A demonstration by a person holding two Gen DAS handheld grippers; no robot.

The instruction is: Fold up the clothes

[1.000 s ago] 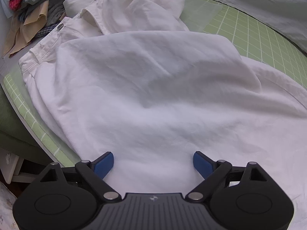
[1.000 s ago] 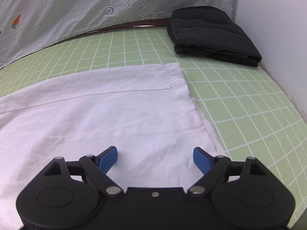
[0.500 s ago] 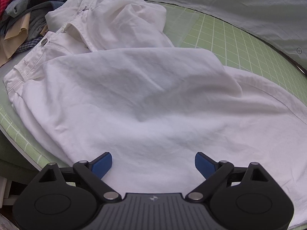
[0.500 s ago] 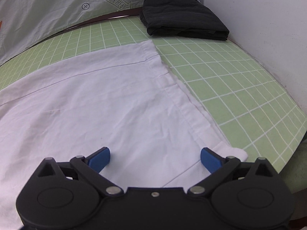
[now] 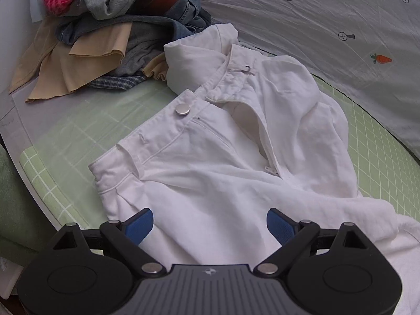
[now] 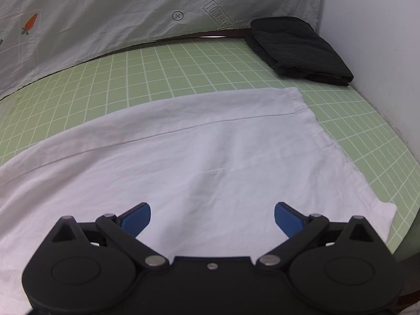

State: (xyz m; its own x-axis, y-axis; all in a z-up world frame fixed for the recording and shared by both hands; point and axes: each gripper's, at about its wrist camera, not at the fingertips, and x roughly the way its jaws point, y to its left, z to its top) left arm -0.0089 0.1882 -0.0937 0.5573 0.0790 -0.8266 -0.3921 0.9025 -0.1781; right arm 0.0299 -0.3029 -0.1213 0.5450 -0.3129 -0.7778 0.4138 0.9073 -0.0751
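The left tool point(image 5: 208, 225) has swung toward the white trousers' point(image 5: 210, 173) waistband just ahead, both tools spread, right tool point(image 6: 212, 216) over the leg hem.

White trousers point(image 5: 210, 173) cut off at the right edge (hems elsewhere), clothes pile point(image 5: 113, 26) cropped above.
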